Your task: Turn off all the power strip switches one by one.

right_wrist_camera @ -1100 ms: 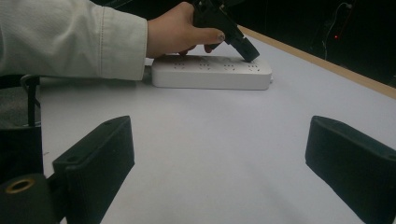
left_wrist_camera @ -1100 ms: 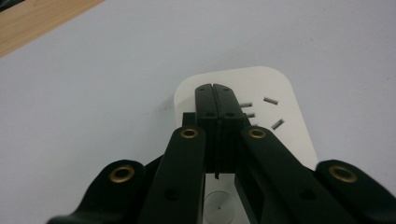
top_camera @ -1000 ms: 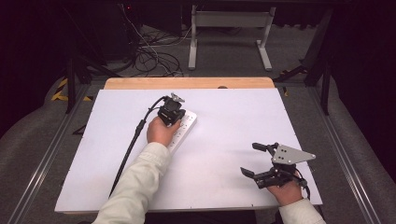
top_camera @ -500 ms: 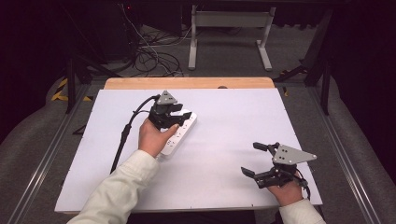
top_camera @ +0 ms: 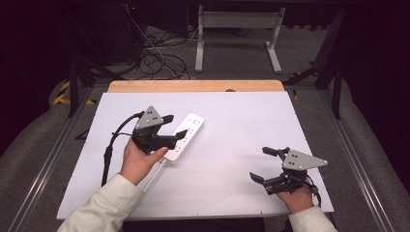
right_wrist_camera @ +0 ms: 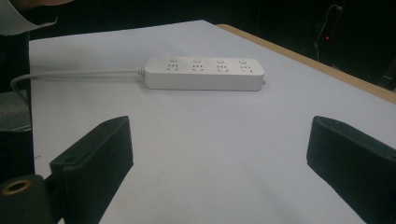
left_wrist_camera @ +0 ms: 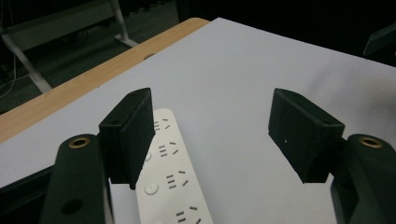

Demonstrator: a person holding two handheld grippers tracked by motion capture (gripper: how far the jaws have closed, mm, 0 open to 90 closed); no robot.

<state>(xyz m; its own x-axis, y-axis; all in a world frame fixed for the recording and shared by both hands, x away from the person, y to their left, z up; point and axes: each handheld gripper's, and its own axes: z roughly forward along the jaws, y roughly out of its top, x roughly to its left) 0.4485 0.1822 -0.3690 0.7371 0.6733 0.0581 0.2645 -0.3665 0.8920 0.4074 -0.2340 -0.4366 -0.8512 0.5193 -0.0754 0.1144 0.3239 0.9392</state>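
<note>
Power strip (top_camera: 186,136) lies flat left of centre on the surface (top_camera: 241,121), cord trailing toward the near edge. Left tongs (top_camera: 175,125) have just been opening, jaws wide above it, nothing between them. Right tongs (top_camera: 267,164) released near the right corner. Risk: a low left jaw clipping the strip's end and skewing it, or snagging the cord.

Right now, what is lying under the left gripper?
The white power strip lies flat on the white table below the open left gripper. The hand covers its near end.
</note>
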